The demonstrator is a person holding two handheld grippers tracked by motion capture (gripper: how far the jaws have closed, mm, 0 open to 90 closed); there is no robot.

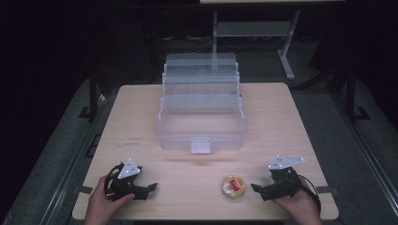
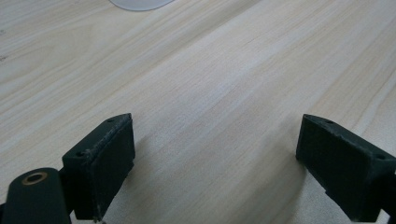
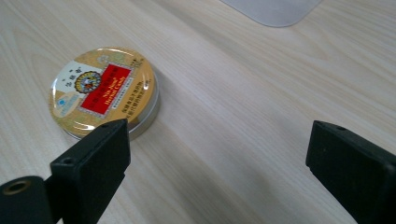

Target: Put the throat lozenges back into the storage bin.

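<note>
A small round gold tin (image 1: 233, 187) with a red label lies flat on the wooden table near its front edge; in the right gripper view the tin (image 3: 105, 91) sits beyond the left jaw. My right gripper (image 1: 255, 188) rests just right of the tin, jaws wide apart with nothing between them, also seen as the right gripper (image 3: 217, 158). My left gripper (image 1: 152, 187) lies at the front left of the table, open over bare wood, as the left gripper (image 2: 215, 158) shows. A clear plastic tiered box (image 1: 202, 117) stands open at the table's middle.
The box's lower bin has a latch (image 1: 200, 145) facing me. A corner of the clear box (image 3: 273, 10) shows at the top of the right gripper view. Beyond the table stand a metal table leg (image 1: 286, 56) and dark floor.
</note>
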